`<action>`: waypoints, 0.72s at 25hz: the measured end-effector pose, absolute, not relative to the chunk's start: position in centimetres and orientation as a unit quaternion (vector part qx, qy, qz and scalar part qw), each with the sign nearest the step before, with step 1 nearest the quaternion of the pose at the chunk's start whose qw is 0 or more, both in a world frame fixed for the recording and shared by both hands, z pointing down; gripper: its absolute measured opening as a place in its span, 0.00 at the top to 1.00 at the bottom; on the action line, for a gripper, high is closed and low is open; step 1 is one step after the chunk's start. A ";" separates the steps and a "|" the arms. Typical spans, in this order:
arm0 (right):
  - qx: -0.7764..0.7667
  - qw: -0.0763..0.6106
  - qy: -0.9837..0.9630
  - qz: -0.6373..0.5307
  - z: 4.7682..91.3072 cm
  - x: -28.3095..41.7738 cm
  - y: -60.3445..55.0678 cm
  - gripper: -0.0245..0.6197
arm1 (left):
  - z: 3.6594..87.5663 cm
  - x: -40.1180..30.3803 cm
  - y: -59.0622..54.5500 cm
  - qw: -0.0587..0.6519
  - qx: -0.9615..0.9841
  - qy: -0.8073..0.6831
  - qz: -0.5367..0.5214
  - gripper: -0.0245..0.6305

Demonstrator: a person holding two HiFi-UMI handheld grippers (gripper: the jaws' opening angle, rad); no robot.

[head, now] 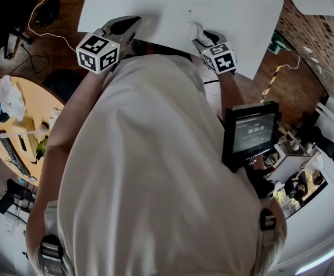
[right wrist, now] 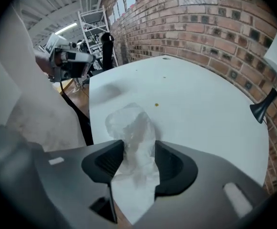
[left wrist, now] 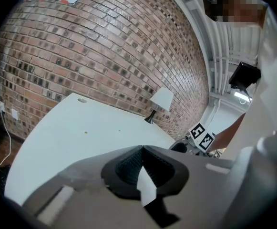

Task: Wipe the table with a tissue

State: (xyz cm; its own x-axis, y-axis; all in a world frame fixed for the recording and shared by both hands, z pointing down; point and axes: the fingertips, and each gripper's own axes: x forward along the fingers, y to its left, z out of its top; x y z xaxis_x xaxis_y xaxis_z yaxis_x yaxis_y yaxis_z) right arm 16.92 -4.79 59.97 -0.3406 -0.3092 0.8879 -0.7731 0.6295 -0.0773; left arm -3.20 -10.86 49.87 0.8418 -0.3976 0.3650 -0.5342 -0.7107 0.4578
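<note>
We look down on the white table (head: 212, 4) and both tools sit at its near edge. On the left gripper (left wrist: 142, 149) we see the jaws pressed together with nothing between them, its tip poised just over the tabletop. Over on the right gripper (right wrist: 139, 147) the jaws stand apart, and the crumpled tissue (right wrist: 131, 123) sits up in the gap between the pads, its far end out over the table near the edge. A small dark speck (right wrist: 157, 105) lies just beyond the tissue, and a lamp (right wrist: 271, 94) stands far off by the brick wall.
</note>
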 end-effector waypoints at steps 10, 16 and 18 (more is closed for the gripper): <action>0.364 0.442 -0.776 0.266 59.7 16.9 -5.0 0.84 | 50.0 -3.9 -10.7 0.287 0.915 -0.258 0.120 0.95; 0.418 0.404 -0.763 0.283 58.1 20.3 -7.8 0.85 | 49.8 -3.6 -10.9 0.284 0.916 -0.255 0.121 0.95; 0.430 0.405 -0.755 0.284 57.9 21.5 -8.5 0.85 | 49.5 -3.4 -10.8 0.282 0.917 -0.254 0.121 0.96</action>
